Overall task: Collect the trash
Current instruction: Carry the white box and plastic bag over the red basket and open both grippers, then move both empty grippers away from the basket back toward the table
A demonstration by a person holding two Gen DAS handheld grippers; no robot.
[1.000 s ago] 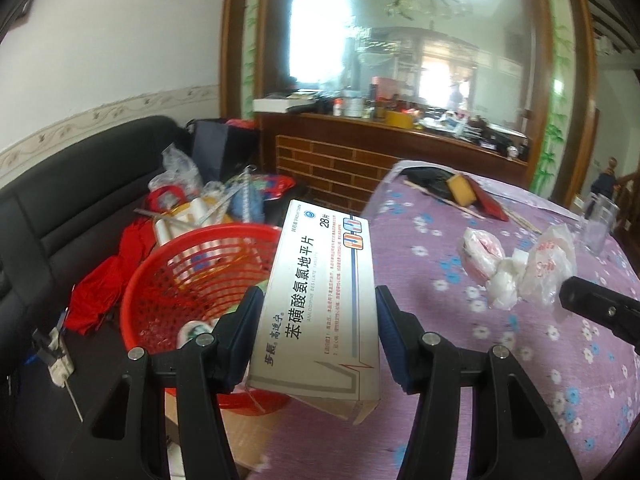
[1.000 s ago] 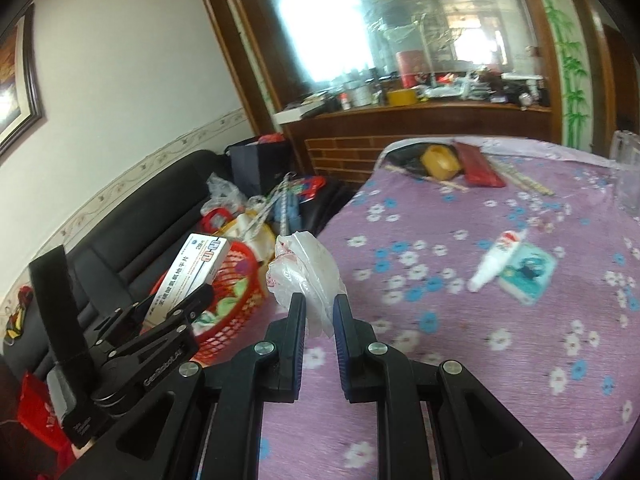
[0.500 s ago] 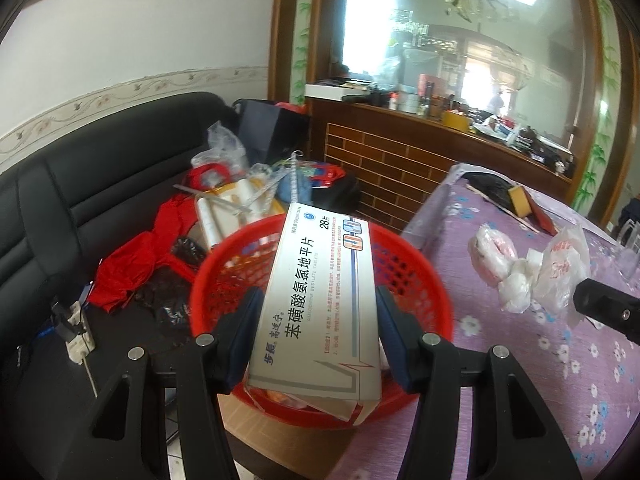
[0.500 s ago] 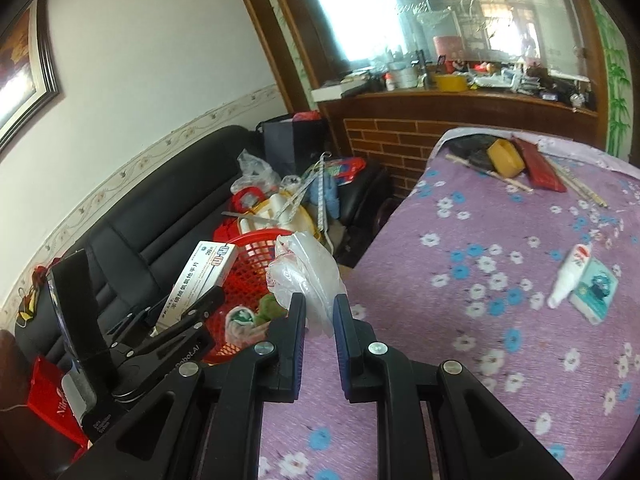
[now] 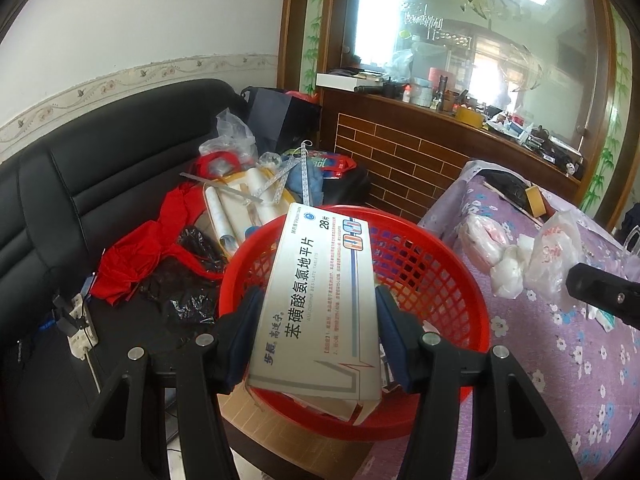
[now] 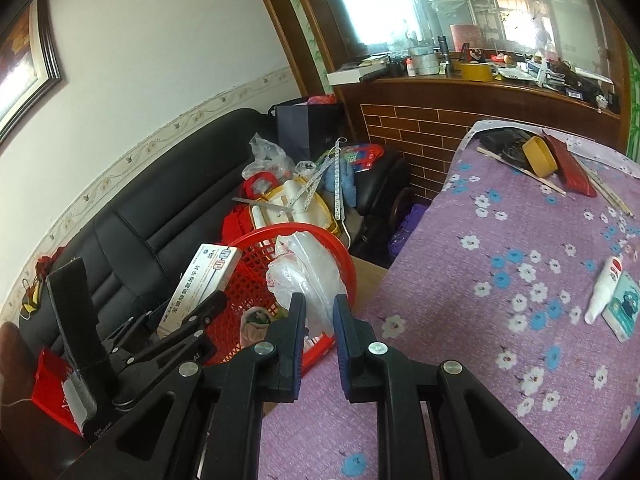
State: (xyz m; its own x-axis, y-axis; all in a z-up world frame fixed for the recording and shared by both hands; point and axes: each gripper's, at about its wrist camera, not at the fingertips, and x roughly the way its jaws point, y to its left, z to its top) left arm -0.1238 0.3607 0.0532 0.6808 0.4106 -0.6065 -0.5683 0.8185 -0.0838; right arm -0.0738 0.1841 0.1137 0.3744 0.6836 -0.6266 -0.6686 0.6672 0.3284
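Note:
My left gripper (image 5: 318, 312) is shut on a white medicine box (image 5: 320, 304) with blue Chinese print and holds it over the red mesh basket (image 5: 440, 280). In the right wrist view the box (image 6: 200, 284) and the left gripper (image 6: 180, 324) hang over the basket's (image 6: 256, 268) left side. My right gripper (image 6: 319, 312) is shut on a crumpled white plastic bag (image 6: 308, 268), held above the basket's near rim. In the left wrist view the bag (image 5: 554, 252) and the right gripper's finger (image 5: 600, 292) show at the right.
The basket sits beside the table with a purple flowered cloth (image 6: 500, 320). A white tube (image 6: 604, 288) and a small packet (image 6: 624, 308) lie on the cloth. A black sofa (image 5: 100, 184) holds red cloth, bags and rolled paper. A brick-faced counter (image 6: 440, 120) stands behind.
Both grippers moved left off the table toward the basket. The box now hangs over the basket's middle, and the bag has come over the basket's near rim.

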